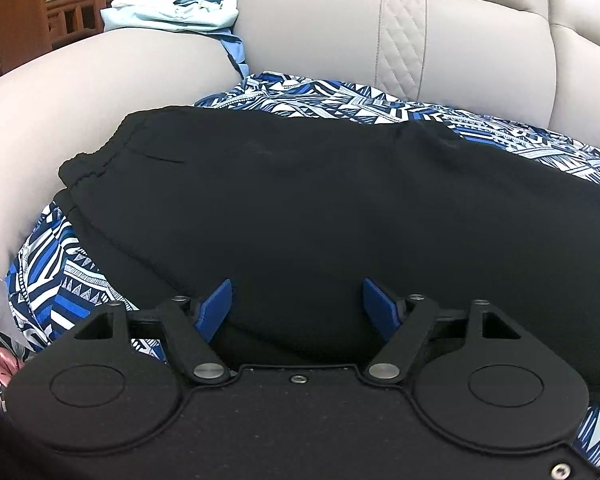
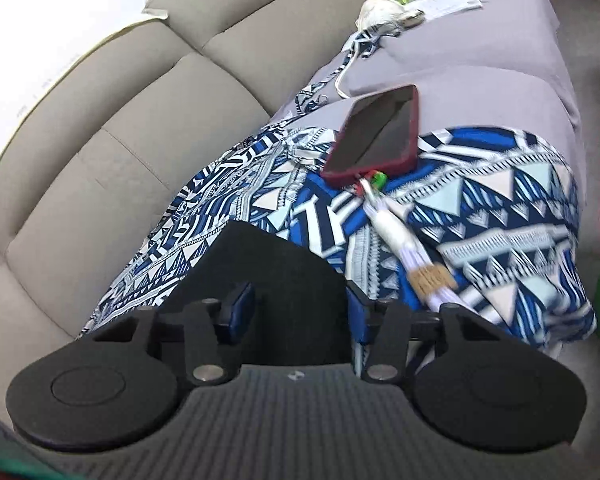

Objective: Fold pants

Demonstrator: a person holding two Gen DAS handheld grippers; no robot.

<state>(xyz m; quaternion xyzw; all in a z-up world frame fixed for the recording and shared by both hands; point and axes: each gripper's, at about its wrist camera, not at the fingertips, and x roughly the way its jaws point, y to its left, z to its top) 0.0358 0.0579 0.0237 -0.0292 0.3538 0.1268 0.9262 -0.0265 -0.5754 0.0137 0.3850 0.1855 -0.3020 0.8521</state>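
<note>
Surface: beige sofa (image 1: 320,32), patterned blue cloth (image 2: 500,216) over its seat | Pants (image 1: 320,208): black, flat on that cloth | Phone (image 2: 376,132): on cloth, toward seat's front edge | Left gripper (image 1: 297,304): jaws released over pants | Right gripper (image 2: 298,312): jaws astride pants' corner, grip cannot be told.

Beige sofa (image 1: 480,40), wooden shelving (image 1: 24,28) behind.

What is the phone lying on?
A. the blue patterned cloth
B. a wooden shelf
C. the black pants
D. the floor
A: in the right wrist view the phone rests on the blue patterned cloth spread over the sofa, apart from the black pants.
</note>
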